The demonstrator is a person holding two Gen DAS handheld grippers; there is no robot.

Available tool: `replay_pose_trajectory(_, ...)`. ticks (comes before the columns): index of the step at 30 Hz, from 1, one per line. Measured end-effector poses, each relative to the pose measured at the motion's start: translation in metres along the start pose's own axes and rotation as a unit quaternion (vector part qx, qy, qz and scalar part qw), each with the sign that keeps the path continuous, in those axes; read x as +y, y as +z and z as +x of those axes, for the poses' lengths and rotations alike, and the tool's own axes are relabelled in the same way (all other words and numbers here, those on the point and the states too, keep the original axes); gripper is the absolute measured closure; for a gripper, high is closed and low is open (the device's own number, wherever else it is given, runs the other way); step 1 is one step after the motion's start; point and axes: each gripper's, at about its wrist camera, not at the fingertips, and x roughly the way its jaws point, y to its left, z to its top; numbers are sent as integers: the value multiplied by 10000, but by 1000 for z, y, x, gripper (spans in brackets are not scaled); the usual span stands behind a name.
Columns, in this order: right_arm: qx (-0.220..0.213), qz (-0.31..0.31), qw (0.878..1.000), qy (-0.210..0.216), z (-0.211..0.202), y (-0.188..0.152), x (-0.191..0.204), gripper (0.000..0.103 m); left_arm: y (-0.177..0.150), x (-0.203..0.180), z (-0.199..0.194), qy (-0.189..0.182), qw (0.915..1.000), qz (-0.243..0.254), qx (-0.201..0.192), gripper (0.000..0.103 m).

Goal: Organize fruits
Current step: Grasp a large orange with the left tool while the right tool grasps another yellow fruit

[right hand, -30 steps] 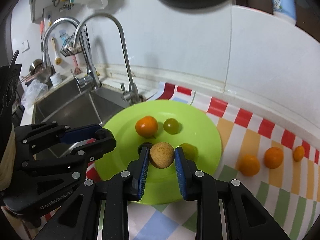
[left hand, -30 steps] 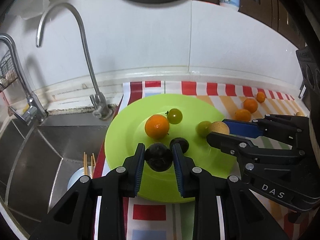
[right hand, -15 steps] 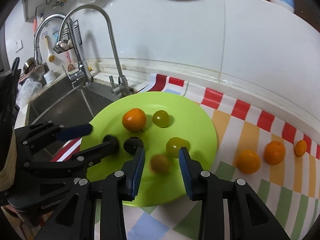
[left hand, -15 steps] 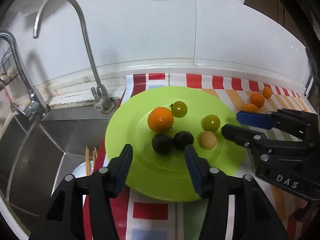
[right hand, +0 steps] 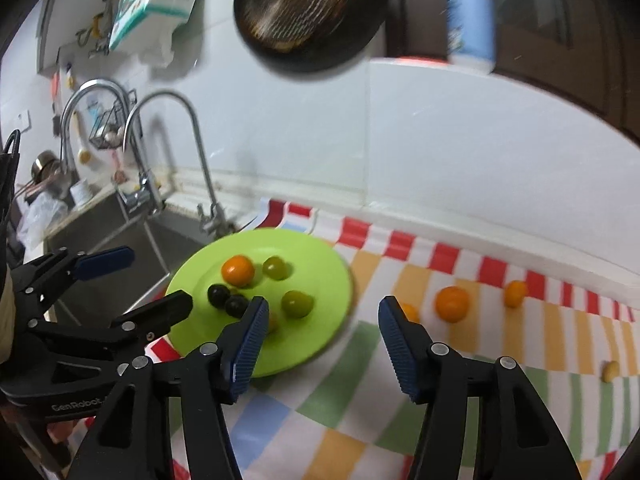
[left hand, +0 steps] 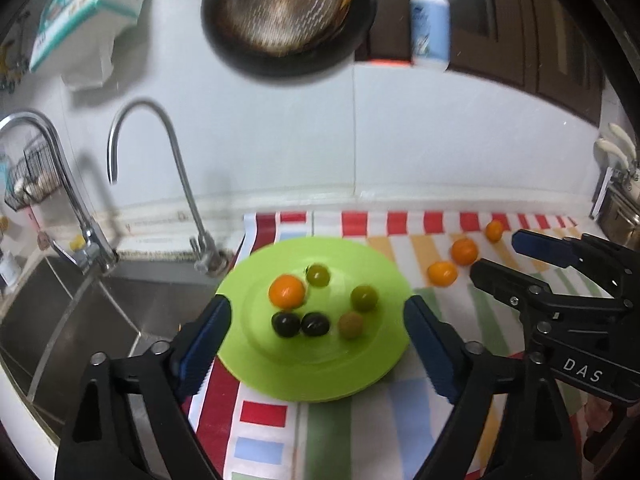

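Observation:
A lime green plate lies on a striped cloth beside the sink. On it are an orange, two green fruits, two dark plums and a tan fruit. My left gripper is wide open and empty, raised in front of the plate. My right gripper is wide open and empty over the plate's right edge. Three oranges lie on the cloth to the right.
A steel sink with two taps is left of the plate. A small yellow fruit lies at the cloth's far right. A pan and a soap bottle are up on the wall.
The left gripper let go of a dark plum and the right let go of the tan fruit onto the plate. Both opened wide and pulled back and up.

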Motion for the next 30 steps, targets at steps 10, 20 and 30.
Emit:
replay_pose_trajectory(10,-289,265,9968,-693,-56,-8,-41,37,6,-45,-31,-163,9985,246,-463,0)
replay_pose_trajectory(20,-497,777,9814,-1683,-93,-26,-86,32,8,-78,-44,-137,9974,-108,-699,0)
replay_pose_trajectory(30,-526,1376,9559,-2539,-110,-41,-133,29,15,-107,-38,66,9965,-83,-834,0)
